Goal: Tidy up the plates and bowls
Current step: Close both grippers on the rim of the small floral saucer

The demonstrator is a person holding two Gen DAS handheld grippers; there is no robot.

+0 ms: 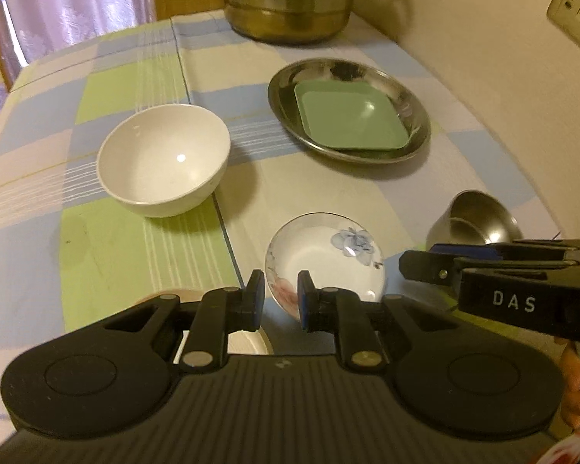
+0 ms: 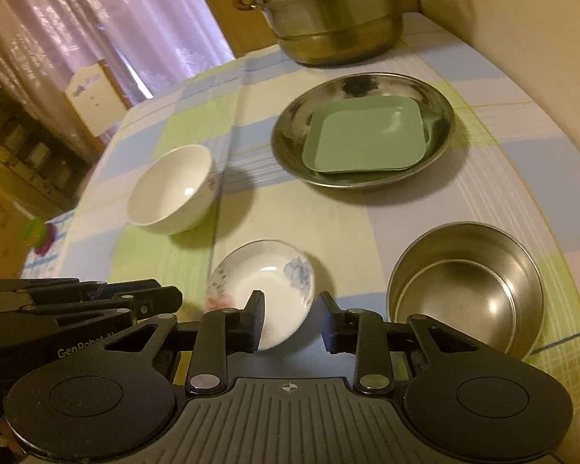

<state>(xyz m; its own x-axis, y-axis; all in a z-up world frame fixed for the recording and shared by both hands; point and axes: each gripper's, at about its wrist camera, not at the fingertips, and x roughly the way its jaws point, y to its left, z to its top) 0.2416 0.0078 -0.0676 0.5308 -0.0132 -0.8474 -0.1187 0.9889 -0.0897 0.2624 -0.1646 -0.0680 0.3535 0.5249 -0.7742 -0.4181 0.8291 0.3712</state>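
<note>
The steel plate [image 2: 361,89] and steel bowl [image 2: 468,286] are shiny, mirror-like metal, as is the duller stacked pot [image 2: 328,11]. The green square dish [image 2: 367,141] looks matt plastic. The white bowl [image 2: 172,189] and flowered saucer [image 2: 266,286] are glossy ceramic (glazed, smooth); the checked tablecloth [image 2: 367,208] is soft woven cloth.

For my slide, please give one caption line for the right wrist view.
Open right gripper near floral dish; steel bowl, white bowl, green plate in steel plate.

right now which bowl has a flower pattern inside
The small floral dish, nearest both claws: blue flower inside. The white bowl is plain inside, and the steel bowl is bare metal.
</note>
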